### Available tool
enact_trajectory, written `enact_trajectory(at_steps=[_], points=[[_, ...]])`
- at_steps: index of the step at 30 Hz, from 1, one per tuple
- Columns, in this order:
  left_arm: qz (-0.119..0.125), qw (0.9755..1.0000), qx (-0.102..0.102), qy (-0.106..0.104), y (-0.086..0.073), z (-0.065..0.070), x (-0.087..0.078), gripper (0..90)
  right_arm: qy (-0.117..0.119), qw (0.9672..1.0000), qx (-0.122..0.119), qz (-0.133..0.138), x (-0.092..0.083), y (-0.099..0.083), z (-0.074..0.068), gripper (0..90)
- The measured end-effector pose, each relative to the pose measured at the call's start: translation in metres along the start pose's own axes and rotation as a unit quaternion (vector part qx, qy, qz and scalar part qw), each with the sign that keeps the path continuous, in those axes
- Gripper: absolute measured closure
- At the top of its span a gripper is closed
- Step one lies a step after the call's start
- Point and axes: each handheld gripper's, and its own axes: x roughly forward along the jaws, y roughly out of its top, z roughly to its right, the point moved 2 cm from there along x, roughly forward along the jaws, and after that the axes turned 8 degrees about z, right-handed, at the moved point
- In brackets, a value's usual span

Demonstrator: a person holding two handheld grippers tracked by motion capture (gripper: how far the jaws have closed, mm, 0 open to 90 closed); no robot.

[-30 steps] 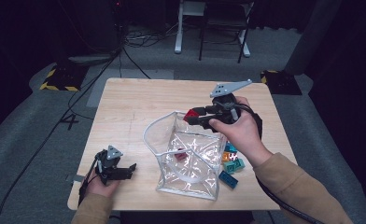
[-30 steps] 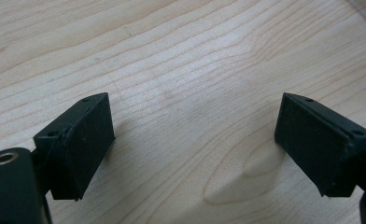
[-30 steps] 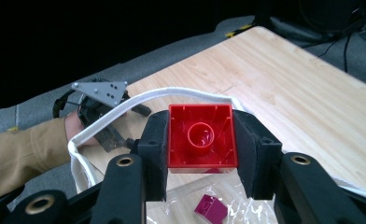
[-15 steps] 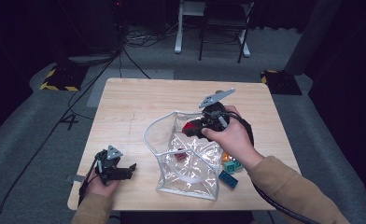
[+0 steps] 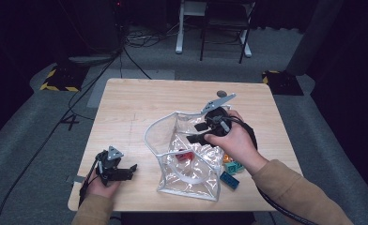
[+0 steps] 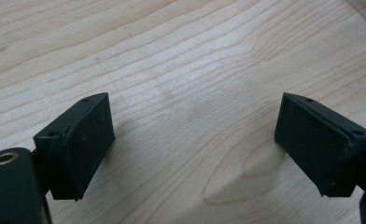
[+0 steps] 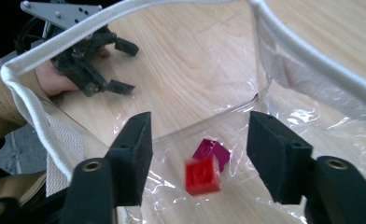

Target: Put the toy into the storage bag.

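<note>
Our right tool (image 7: 197, 144) hangs over the bag (image 7: 284, 60), jaws just opened wide. The red brick (image 7: 202, 175) sits loose below them, beside a purple brick (image 7: 214, 150). Our left tool (image 6: 195, 140) gapes wide over the table (image 6: 181, 60).

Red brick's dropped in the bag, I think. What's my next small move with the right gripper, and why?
Probably lift the right gripper back out of the clear bag and swing toward the loose bricks beside it. Its jaws have just been opening with nothing gripped; the red brick sits free in the bag by a magenta brick. The left gripper rests open on the table.
</note>
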Motion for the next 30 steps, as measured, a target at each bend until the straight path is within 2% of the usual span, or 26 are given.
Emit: enact_trajectory(at_steps=[4, 11, 16, 23, 30], points=[[0.000, 1.0000, 0.000, 0.000, 0.000, 0.000, 0.000, 12.0, -0.006, 0.9998, -0.002, 0.021, -0.010, 0.002, 0.003, 38.2], [0.000, 1.0000, 0.000, 0.000, 0.000, 0.000, 0.000, 12.0, -0.022, 0.9979, 0.003, 0.062, -0.043, 0.003, 0.014, 37.6], [0.000, 1.0000, 0.000, 0.000, 0.000, 0.000, 0.000, 12.1, -0.035, 0.9961, 0.006, 0.081, -0.065, 0.000, 0.020, 37.4], [0.000, 1.0000, 0.000, 0.000, 0.000, 0.000, 0.000, 12.1, -0.056, 0.9933, 0.001, 0.102, -0.093, -0.009, 0.025, 35.9], [0.000, 1.0000, 0.000, 0.000, 0.000, 0.000, 0.000, 12.0, -0.081, 0.9899, 0.017, 0.115, -0.119, -0.027, 0.040, 36.0]])
